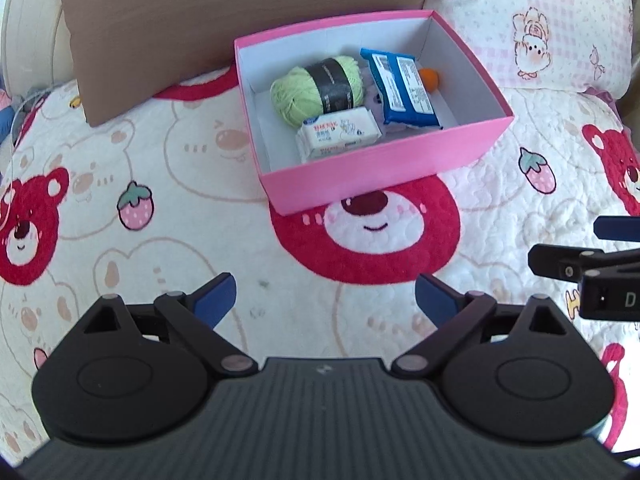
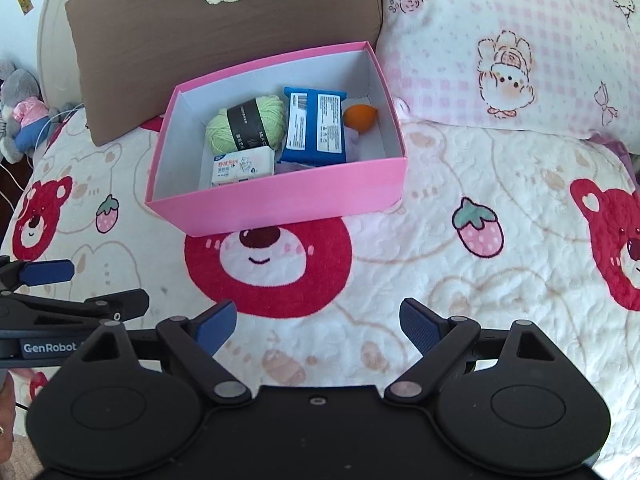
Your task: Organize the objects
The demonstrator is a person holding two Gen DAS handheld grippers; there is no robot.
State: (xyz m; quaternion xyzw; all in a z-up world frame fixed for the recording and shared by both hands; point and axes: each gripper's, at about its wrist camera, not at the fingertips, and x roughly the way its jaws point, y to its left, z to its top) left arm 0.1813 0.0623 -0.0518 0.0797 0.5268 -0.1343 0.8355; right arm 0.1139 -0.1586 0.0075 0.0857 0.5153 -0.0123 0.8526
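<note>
One grey plush toy (image 2: 18, 114), right-wrist view only.

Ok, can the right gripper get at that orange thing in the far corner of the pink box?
Probably yes. The right gripper is open and empty, and the pink box has no lid. The orange object sits exposed in the far right corner, though the blue packet lies close beside it.

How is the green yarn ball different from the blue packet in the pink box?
The green yarn ball is round and fuzzy with a black band; the blue packet is flat, smooth and rectangular with white labels. The yarn sits left, the packet right. Both lie inside the pink box.
</note>
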